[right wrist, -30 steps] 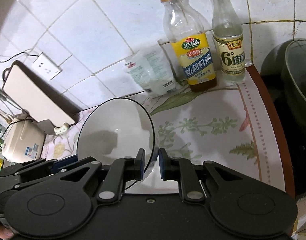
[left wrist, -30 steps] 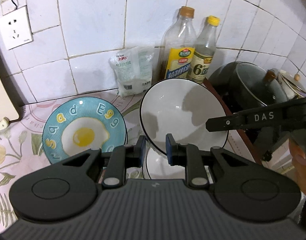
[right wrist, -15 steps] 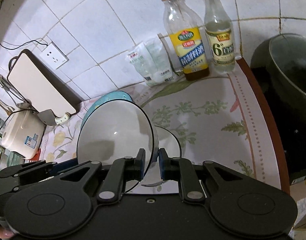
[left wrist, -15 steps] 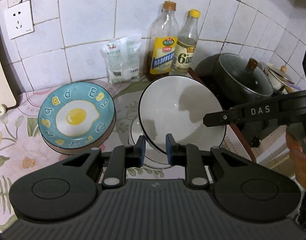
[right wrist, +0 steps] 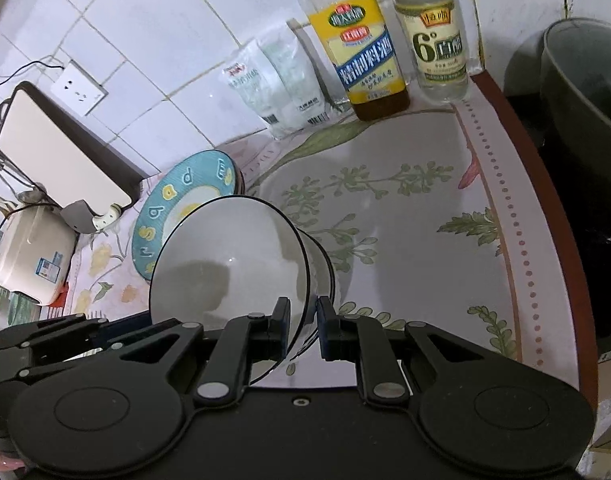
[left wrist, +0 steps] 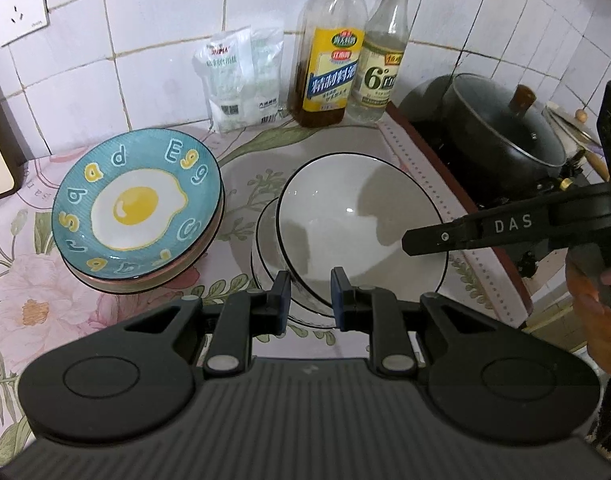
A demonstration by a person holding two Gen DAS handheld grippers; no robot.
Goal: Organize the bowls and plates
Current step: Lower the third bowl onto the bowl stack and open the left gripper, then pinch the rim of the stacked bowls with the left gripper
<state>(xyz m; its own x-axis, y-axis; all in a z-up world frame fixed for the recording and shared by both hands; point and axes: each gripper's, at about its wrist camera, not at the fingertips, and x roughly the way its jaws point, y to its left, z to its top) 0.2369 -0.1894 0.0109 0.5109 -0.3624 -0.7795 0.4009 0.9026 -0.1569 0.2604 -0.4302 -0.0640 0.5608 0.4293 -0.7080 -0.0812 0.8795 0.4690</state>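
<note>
From the left wrist view, the left gripper (left wrist: 310, 293) is clamped on the near rim of a white bowl (left wrist: 361, 216), one finger inside the rim and one outside. The bowl is tipped up, its mouth facing the camera, directly over a second white bowl (left wrist: 265, 248) that sits on the floral counter (left wrist: 33, 280). Just to the left rests the egg plate (left wrist: 133, 204), on top of at least one more plate (a pinkish edge shows beneath it). The right gripper (left wrist: 425, 238) reaches in from the right at the bowl's far rim. Behind stand an oil bottle (left wrist: 331, 52), a vinegar bottle (left wrist: 381, 56) and a packet (left wrist: 241, 80); a lidded pot (left wrist: 501, 124) sits to the right.

From the right wrist view, the right gripper (right wrist: 304, 322) is likewise closed on the white bowl (right wrist: 229, 268), its fingers pinching the thin black-edged rim. The lower bowl (right wrist: 323, 264) peeks out behind it, and the egg plate (right wrist: 173, 204) lies beyond.

The likely risks: two rim pinches on glazed ceramic could slip if the hands move unevenly, dropping the bowl onto the one below and chipping both. Lowered while tilted, it may catch the lower rim rather than nest, or nudge the nearby plate stack.
</note>
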